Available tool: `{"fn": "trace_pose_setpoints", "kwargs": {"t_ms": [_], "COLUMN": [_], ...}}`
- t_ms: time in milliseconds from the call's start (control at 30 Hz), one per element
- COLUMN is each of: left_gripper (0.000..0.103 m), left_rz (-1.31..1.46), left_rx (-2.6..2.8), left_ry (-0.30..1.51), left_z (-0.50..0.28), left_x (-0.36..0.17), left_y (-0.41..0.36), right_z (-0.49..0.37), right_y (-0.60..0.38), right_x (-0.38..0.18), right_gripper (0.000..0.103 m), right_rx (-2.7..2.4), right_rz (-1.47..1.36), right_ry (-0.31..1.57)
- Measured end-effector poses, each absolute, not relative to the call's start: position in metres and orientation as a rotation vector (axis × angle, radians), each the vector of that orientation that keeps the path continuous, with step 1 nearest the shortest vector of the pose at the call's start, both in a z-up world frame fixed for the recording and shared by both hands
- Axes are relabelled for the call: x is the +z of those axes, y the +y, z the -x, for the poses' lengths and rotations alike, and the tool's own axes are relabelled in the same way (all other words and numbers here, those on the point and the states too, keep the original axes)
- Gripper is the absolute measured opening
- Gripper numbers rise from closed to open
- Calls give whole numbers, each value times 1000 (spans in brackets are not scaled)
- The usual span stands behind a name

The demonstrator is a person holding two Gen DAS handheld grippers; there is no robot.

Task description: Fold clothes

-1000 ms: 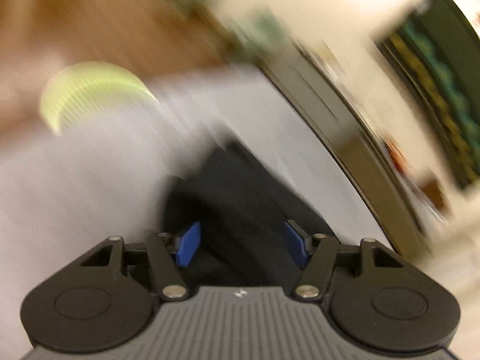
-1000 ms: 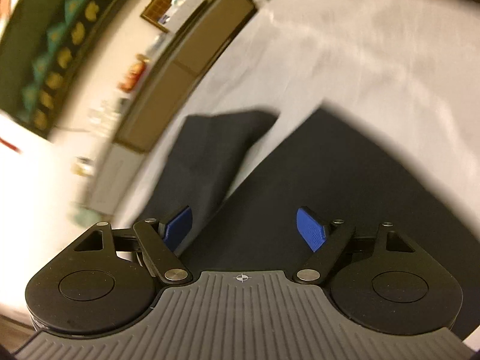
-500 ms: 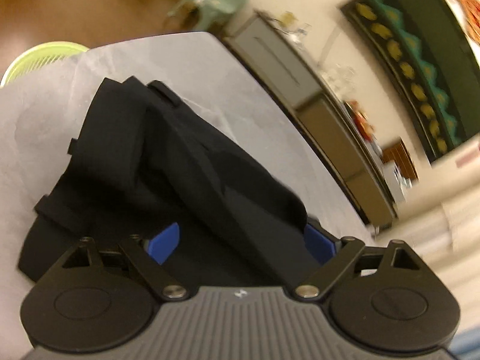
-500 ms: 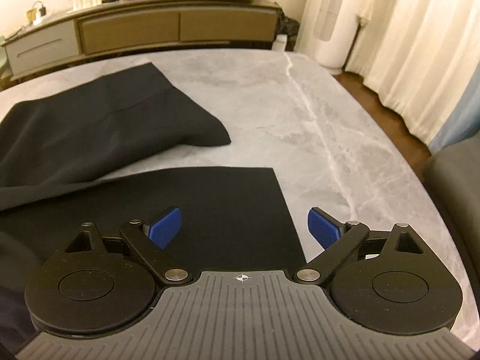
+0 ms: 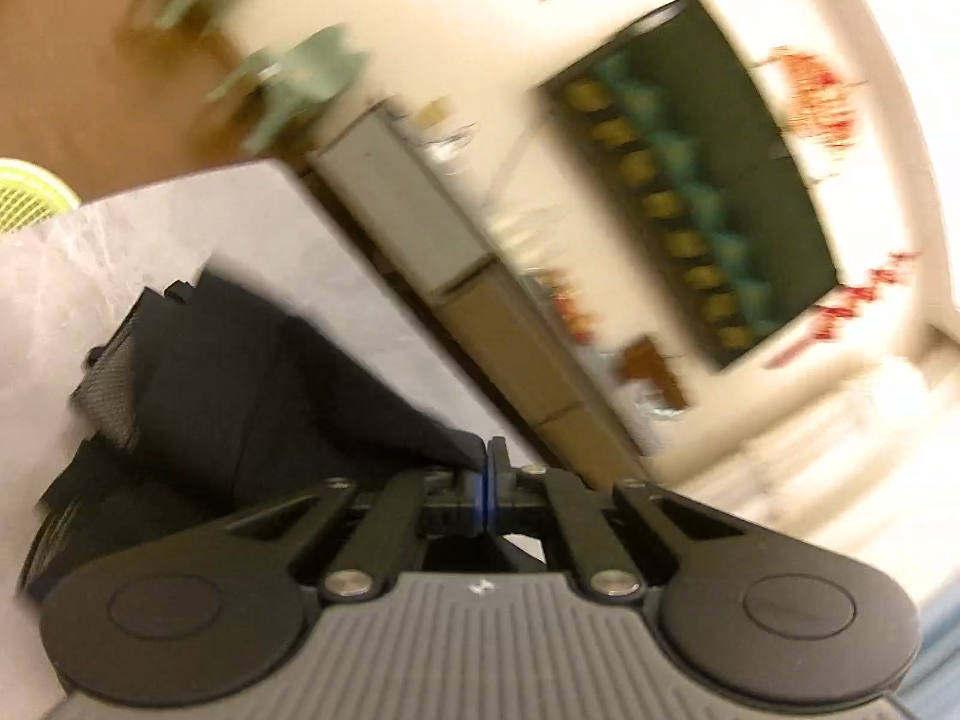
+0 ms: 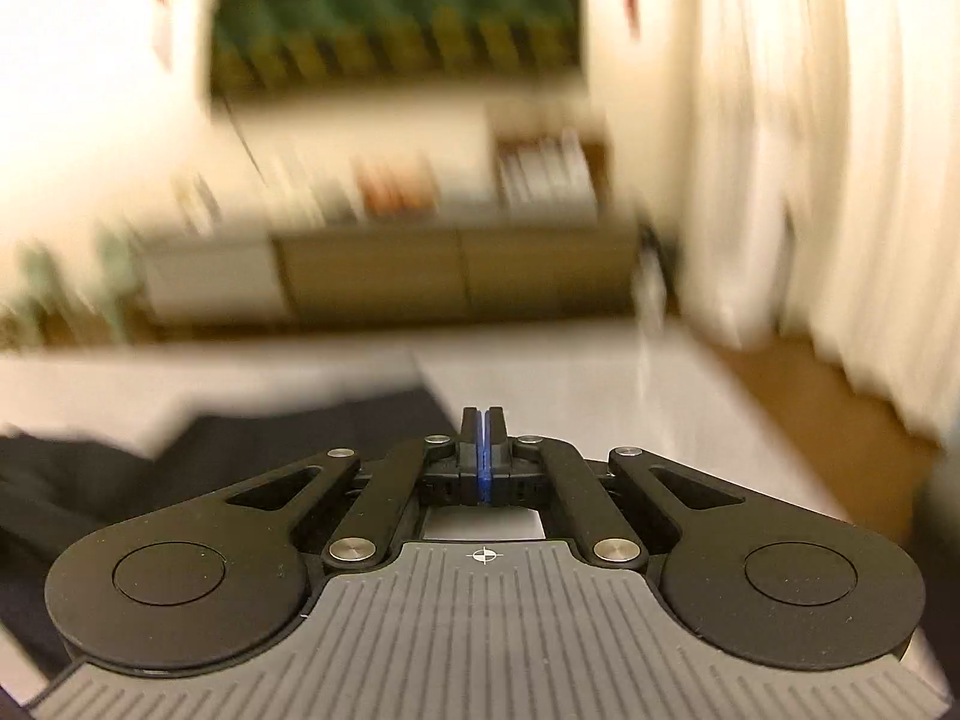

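A moment earlier both tools had stood wide apart over the dark trousers [image 5: 240, 384]; now each had come together. The left tool [image 5: 487, 468] was clamped on a fold of the black cloth, which ran up into its blue pads [image 5: 480, 498]. The right tool [image 6: 482, 450] was fully together too, though whether any cloth lay between its pads could not be told. That suggested the lift for the next fold was starting. The trousers lay bunched on the pale, marble-veined surface [image 5: 198, 210], matte and soft, a woven grey waistband lining [image 5: 111, 390] showing, one flat leg [image 6: 270, 438] spread below the right tool.
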State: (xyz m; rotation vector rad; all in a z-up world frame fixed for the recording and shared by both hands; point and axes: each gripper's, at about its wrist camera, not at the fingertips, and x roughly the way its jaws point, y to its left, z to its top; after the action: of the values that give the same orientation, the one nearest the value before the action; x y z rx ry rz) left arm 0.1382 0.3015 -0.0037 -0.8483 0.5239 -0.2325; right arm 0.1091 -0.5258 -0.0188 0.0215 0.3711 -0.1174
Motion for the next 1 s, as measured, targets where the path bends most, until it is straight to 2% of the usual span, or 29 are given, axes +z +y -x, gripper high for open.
{"fn": "trace_pose_setpoints", "kwargs": {"t_ms": [67,133,167,233,367,400,433,467,567,667,733,833,1000], "left_gripper": [1,1,1,1,1,1,1,1,1,1,1,1,1], "left_rz": [850,898,893,883,894,892,892,895,904,895,886,872,891], "left_rx": [-211,-146,-123,-85,-80,-78,-75,-72,-73,-77,-76,-72,-159], "left_ry": [569,686,720,771,720,714,709,702,673,660,647,623,458], "left_z": [-103,-82,-81,-79,-80,-79,-77,-74,-63,-49,-52,-64,-55], "left_x": [-21,-55,-64,-78,-72,-70,-69,-68,-62,-51,-45,-35,-4], "left_y": [309,316,315,315,315,315,315,316,324,327,328,329,329], "right_z": [-73,-56,-59,-71,-115,-128,-141,-153,-190,-218,-233,-242,-166], "right_y": [-535,-555,-557,-553,-512,-500,-489,-482,-467,-461,-458,-453,-461], "right_x": [-13,-34,-46,-70,-92,-93,-94,-97,-114,-131,-137,-127,-21], "right_gripper": [0,14,17,53,77,87,92,92,87,59,9,1,0], "right_rx": [-146,-118,-111,-65,107,89,67,33,-60,-107,-134,-164,-54], "right_rz": [-70,-252,-332,-494,-758,-757,-754,-741,-742,-735,-705,-656,-651], "right_ry": [379,492,553,671,749,755,760,775,838,894,917,878,521]}}
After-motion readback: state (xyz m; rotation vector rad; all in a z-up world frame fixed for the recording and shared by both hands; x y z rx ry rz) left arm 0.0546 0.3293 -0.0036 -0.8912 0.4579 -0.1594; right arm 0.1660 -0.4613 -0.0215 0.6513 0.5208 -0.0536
